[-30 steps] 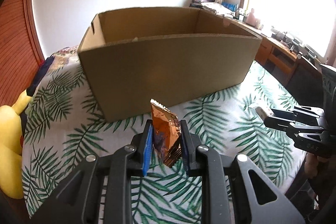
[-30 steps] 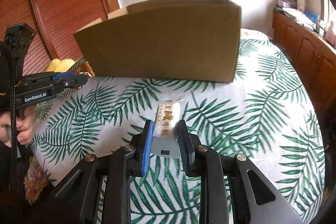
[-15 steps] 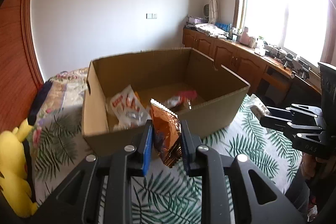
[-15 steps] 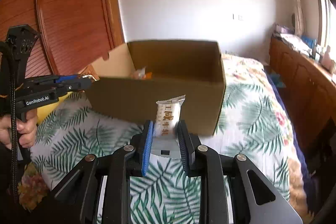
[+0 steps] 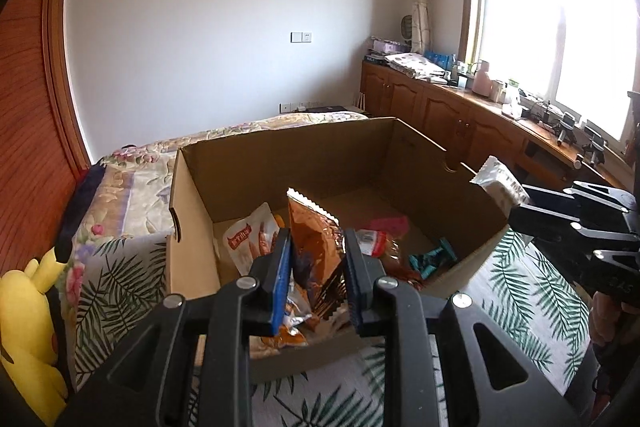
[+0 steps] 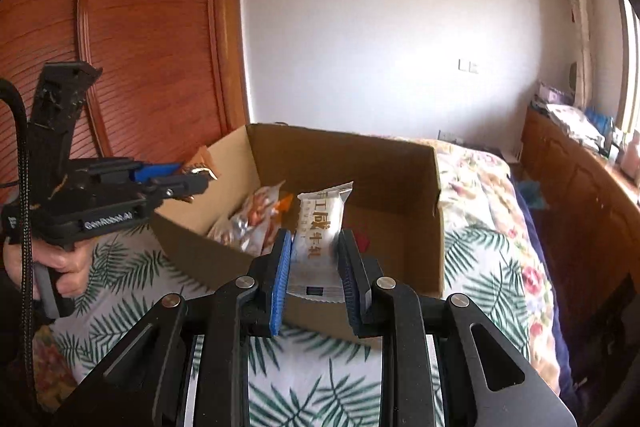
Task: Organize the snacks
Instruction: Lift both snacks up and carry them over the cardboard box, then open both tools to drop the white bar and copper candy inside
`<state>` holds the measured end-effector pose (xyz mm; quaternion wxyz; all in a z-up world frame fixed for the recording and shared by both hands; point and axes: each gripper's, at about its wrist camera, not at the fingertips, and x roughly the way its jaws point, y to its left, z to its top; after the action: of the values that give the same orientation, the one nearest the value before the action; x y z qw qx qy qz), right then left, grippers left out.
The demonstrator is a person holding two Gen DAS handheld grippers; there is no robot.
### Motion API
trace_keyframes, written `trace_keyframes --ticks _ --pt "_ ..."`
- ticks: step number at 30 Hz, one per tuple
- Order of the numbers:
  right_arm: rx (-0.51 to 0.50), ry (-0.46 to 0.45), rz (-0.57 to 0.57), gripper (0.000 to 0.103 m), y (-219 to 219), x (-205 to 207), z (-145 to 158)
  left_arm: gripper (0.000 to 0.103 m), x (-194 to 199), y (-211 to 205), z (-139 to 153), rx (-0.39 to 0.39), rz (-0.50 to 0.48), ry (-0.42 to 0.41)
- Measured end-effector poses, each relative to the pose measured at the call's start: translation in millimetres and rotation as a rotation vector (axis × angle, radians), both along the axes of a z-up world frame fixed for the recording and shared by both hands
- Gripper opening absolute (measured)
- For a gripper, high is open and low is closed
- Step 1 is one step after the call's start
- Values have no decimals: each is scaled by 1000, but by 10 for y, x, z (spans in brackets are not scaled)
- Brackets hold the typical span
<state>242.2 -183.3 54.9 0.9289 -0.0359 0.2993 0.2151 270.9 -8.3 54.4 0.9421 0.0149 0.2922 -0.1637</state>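
my left gripper (image 5: 316, 267) is clamped on a copper packet (image 5: 314, 247), my right gripper (image 6: 314, 259) pinches a white bar (image 6: 320, 227). both snacks hang over the near edge of the box (image 5: 188, 195), which sits on the leaf-print bed and holds other packets. to do this well i'd carry each further over bare floor of the box, then let go low. both grippers tilt down toward the far wall
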Motion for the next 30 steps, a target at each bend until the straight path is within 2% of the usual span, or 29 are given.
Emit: trace_keyframes --ticks 6,14,23,30 --pt "-10 3 25 22 112 177 -36 23 195 28 -150 -7 10 30" --pt "-20 36 52 22 257 412 -235 25 359 29 -343 -4 18 63" --pt "-1 83 67 22 310 603 -402 26 405 -6 -422 10 15 73" --pt "12 124 70 23 342 743 -489 33 405 -26 -418 7 11 81"
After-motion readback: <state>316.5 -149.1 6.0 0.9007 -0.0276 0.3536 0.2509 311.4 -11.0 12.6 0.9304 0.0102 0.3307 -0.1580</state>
